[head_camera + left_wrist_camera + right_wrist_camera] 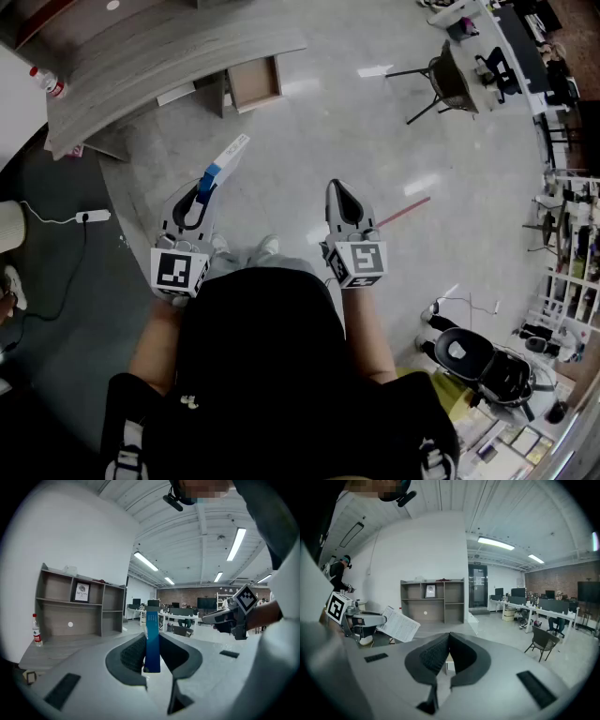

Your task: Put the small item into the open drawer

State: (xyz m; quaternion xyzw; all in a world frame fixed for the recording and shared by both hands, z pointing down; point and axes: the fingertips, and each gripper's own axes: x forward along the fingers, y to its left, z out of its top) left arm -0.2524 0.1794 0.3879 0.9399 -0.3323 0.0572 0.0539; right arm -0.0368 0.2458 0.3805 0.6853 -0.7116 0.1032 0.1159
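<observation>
Between my left jaws: the small item (152, 641), a flat blue-and-white box, stands on edge. My left gripper (200, 199) is clamped on its lower end, and most of the box projects forward.
Right gripper (339, 192): jaws together with nothing between them, carried beside the left.
Open drawer (255, 82): pulled out from the grey desk (159, 52), well ahead of me across the floor. From the head view its inside looks bare.
Step in hand: I judge this as the carry toward the drawer, with the box not yet near it.
Method: I approach the drawer front squarely, lower the box past the rim, and only then part the jaws. The long free end could catch the desk edge.
Around: a power strip (94, 217) with its cord lies at my left. A bottle (47, 82) stands on the desk, and a chair (450, 82) is well apart at the right.
Obstruction: I see none on the direct line. I judge the desk edge beside the drawer to be the tight spot.
</observation>
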